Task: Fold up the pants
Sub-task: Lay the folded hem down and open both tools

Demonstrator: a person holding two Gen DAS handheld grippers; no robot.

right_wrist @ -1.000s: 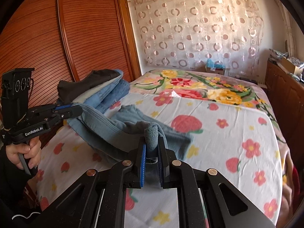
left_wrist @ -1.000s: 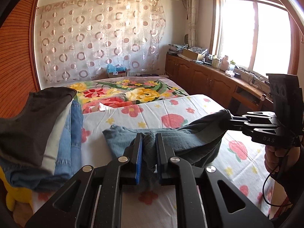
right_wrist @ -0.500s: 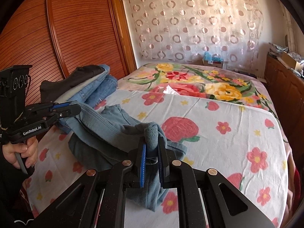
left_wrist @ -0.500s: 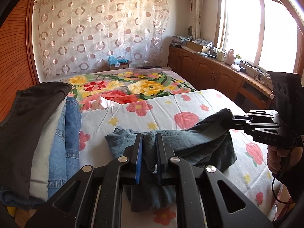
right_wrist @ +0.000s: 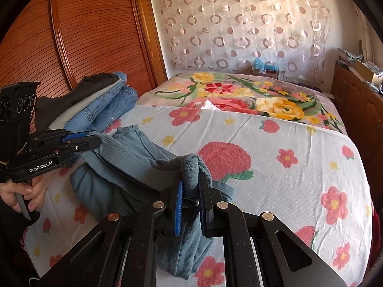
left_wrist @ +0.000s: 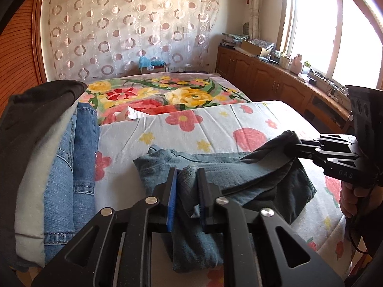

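the pants (left_wrist: 239, 174) were pinched by the fingers of both grippers, left (left_wrist: 186, 186) and right (right_wrist: 191, 191), above the bed (right_wrist: 299, 143).

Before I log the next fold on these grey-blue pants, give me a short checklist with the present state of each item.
1. Left gripper shut on the pants: ok, cloth bunched between its fingers.
2. Right gripper shut on the pants: ok, a folded edge sticks up between its fingers.
3. Both grips on the same garment: ok, cloth runs from one gripper to the other.
4. Cloth between the grippers smooth: not ok, it sags in wrinkles.
5. Landing area on the floral sheet open: ok, bare sheet beyond the pants.
6. Pants apart from the stack of folded clothes: cannot tell; the near edge lies close beside it.
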